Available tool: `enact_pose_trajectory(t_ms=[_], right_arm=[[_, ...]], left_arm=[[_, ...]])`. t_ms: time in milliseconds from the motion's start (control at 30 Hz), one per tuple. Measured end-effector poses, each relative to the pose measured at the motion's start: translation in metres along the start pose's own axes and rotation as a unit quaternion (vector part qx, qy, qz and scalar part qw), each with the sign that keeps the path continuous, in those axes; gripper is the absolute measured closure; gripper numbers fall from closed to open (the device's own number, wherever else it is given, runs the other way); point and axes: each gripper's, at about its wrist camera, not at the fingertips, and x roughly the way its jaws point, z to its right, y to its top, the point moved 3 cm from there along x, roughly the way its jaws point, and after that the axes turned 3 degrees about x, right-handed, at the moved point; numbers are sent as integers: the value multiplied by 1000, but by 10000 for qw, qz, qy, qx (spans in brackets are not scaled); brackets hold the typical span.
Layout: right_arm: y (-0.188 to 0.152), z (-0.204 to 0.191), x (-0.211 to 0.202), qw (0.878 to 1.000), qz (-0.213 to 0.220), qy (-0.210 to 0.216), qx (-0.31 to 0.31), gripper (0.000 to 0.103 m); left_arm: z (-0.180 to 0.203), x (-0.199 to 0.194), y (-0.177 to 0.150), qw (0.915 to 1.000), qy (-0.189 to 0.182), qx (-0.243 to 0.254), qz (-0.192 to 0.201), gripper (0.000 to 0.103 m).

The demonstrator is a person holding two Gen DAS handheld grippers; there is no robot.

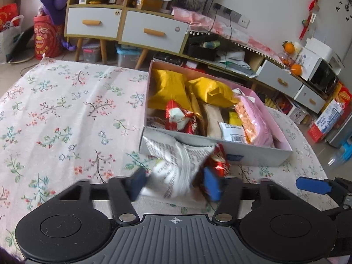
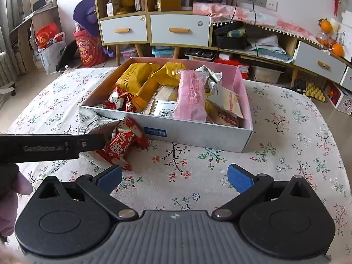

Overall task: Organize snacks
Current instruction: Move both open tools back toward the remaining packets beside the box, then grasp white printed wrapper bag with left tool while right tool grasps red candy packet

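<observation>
A crumpled white printed snack packet [image 1: 176, 171] lies on the floral tablecloth against the near wall of a silver box [image 1: 259, 156] lined in pink. My left gripper [image 1: 175, 183] is shut on the packet, a blue pad on each side of it. A red snack packet [image 1: 217, 160] lies just behind the right pad. In the right wrist view the white packet [image 2: 94, 123] and the red packet [image 2: 125, 145] lie beside the box [image 2: 198, 136], with the left gripper's black finger [image 2: 50, 147] reaching in over them. My right gripper [image 2: 175, 180] hangs open over bare cloth.
The box holds yellow bags [image 2: 134, 77], a pink packet [image 2: 191, 94], another red packet [image 2: 121, 101] and several more snacks. The floral tablecloth [image 1: 66, 110] spreads wide to the left. Cabinets with drawers [image 2: 176, 30] and floor clutter stand beyond the table. A hand [image 2: 8, 198] shows at the left edge.
</observation>
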Motion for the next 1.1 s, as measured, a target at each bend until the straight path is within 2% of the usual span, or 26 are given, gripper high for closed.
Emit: enact_pose_trajectory(t_ms=[333, 400, 533, 700, 933, 1000, 1100], right_arm=[[2, -10, 9, 9999, -73, 128, -19, 1], [2, -12, 10, 9999, -94, 138, -33, 1], [1, -16, 13, 9998, -129, 145, -75, 1], [2, -17, 17, 9997, -185, 135, -4, 1], [10, -18, 23, 9976, -240, 352, 540, 6], [13, -19, 25, 9956, -258, 456, 775, 8], [16, -19, 29, 9920, -294, 531, 1103, 17]], left_arm=[[2, -13, 6, 9991, 57, 403, -142, 77], [-1, -17, 6, 9991, -30, 358, -216, 86], [-9, -26, 4, 9989, -31, 313, -356, 86], [-18, -32, 0, 9980, 203, 356, -484, 86], [-22, -38, -1, 9978, 167, 571, -278, 79], [-20, -37, -2, 9973, 163, 689, -214, 75], [-19, -34, -2, 9959, 178, 880, -125, 62]])
